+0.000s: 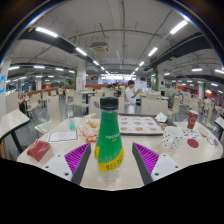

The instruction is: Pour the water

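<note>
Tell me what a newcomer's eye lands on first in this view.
The green bottle with its yellow label stands upright between the gripper fingers, whose purple pads flank it; whether they press on it cannot be told. Beyond it on the white table lies a tray, with a red cup off to the right.

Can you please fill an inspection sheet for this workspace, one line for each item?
Surface: round white table, in use.
Job's things: green bottle, upright, yellow label, standing between the fingers; red cup beyond, to the right.
Clutter: red flat object, paper sheet, tray, small white pieces.
Grippers: gripper, purple pads at both sides of the bottle; contact cannot be told.
Cables: nothing seen.
Surroundings: large hall, ceiling lights, other tables, a person far behind.
</note>
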Demonstrator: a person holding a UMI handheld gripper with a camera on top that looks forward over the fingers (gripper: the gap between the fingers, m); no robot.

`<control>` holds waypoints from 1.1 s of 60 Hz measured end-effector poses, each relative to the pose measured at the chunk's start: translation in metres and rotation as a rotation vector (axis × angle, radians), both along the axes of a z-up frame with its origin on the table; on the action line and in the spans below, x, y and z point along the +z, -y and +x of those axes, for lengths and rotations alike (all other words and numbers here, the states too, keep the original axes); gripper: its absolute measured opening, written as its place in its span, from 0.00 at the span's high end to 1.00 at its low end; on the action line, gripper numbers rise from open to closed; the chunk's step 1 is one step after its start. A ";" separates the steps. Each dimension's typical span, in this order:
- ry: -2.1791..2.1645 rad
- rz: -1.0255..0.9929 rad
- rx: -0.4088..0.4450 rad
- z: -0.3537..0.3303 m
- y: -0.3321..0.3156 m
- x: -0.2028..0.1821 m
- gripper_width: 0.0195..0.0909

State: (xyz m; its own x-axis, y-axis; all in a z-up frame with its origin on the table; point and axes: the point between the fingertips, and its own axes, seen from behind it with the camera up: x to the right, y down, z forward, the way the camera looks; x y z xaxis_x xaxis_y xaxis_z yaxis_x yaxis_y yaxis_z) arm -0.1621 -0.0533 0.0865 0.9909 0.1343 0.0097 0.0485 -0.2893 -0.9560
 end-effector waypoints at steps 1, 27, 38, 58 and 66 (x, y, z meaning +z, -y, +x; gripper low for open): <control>0.007 0.008 -0.006 -0.002 -0.005 -0.001 0.09; 0.050 -0.061 -0.038 -0.003 -0.038 -0.017 0.73; -0.241 -0.060 -0.021 0.001 -0.070 0.049 0.73; -1.621 -0.384 -0.126 0.070 -0.133 0.071 0.73; -2.036 -0.537 -0.097 0.083 -0.130 0.076 0.73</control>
State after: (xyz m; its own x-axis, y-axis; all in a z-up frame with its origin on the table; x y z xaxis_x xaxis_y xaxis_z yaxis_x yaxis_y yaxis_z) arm -0.0793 0.0762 0.1627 -0.4461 -0.2860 -0.8481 -0.7343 -0.4248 0.5295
